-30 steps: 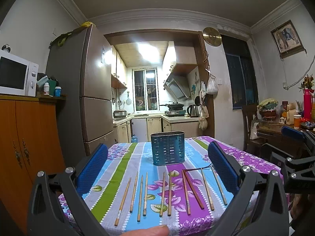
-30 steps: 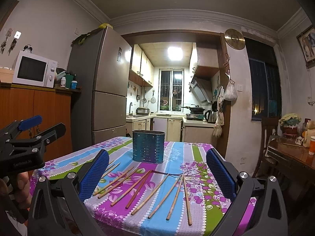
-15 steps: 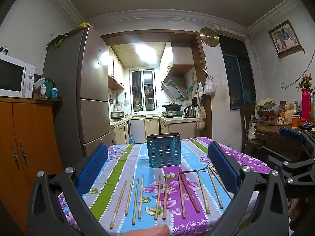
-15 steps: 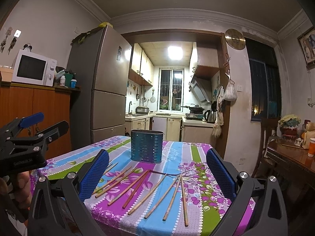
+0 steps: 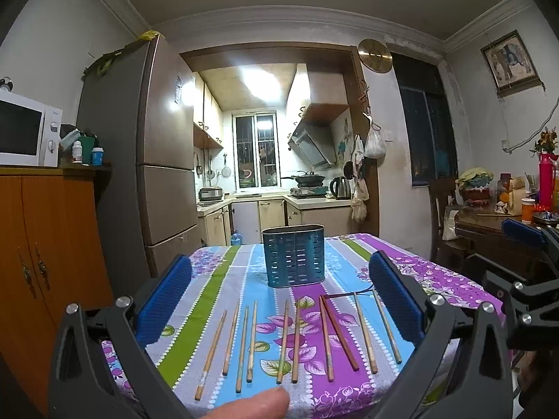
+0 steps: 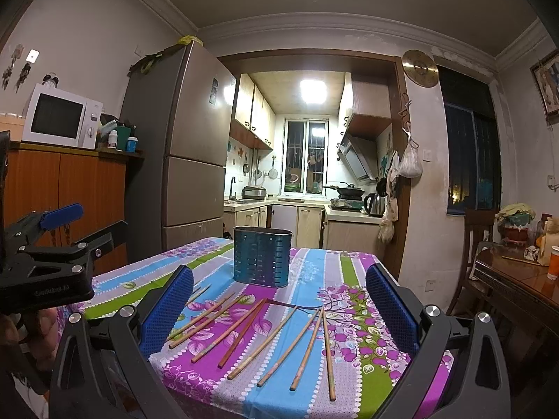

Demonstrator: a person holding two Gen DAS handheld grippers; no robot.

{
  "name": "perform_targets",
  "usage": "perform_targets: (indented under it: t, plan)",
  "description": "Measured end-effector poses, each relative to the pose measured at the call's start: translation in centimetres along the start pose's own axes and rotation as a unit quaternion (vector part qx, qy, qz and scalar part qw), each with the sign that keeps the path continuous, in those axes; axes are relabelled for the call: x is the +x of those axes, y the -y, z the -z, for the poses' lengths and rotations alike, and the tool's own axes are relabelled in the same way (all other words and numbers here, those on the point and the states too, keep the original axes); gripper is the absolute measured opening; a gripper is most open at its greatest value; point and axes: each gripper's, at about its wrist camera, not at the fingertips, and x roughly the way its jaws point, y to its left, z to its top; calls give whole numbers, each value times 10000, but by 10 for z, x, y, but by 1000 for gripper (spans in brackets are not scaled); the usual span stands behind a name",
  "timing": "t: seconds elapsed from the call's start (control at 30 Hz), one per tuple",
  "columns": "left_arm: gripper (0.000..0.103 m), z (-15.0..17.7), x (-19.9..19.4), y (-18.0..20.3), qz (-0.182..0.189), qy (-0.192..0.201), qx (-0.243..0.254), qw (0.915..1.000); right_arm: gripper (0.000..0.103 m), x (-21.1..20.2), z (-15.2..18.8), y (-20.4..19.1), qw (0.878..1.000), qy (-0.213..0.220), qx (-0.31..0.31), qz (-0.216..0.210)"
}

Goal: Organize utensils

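Several wooden chopsticks (image 5: 290, 338) lie side by side on the striped floral tablecloth (image 5: 216, 300), near its front edge. Behind them stands an empty blue perforated utensil holder (image 5: 295, 255). My left gripper (image 5: 279, 279) hovers open above the chopsticks with nothing between its blue pads (image 5: 164, 303). The right wrist view shows the same chopsticks (image 6: 265, 338) fanned out in front of the holder (image 6: 262, 256). My right gripper (image 6: 279, 286) is open over them, holding nothing. The left gripper (image 6: 52, 265) shows at that view's left edge.
A wooden cabinet (image 5: 45, 237) with a microwave (image 5: 24, 132) and a tall fridge (image 5: 153, 160) stand left of the table. A dark wooden side table (image 6: 517, 279) with clutter and a chair (image 5: 447, 216) sit to the right. A fingertip (image 5: 251, 405) shows at the bottom.
Both cameras have drifted only slightly. The chopsticks and the holder lie where they were, and both grippers stay open.
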Motion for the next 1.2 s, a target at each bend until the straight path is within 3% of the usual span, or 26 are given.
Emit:
perform_targets:
  t: [0.67, 1.2]
  plan:
    - [98, 10, 21, -1, 89, -606, 69, 9981, 98, 8, 6, 0, 9999, -95, -38, -14]
    - [98, 13, 29, 2, 74, -813, 125, 9966, 98, 11, 10, 1, 9999, -155, -51, -37]
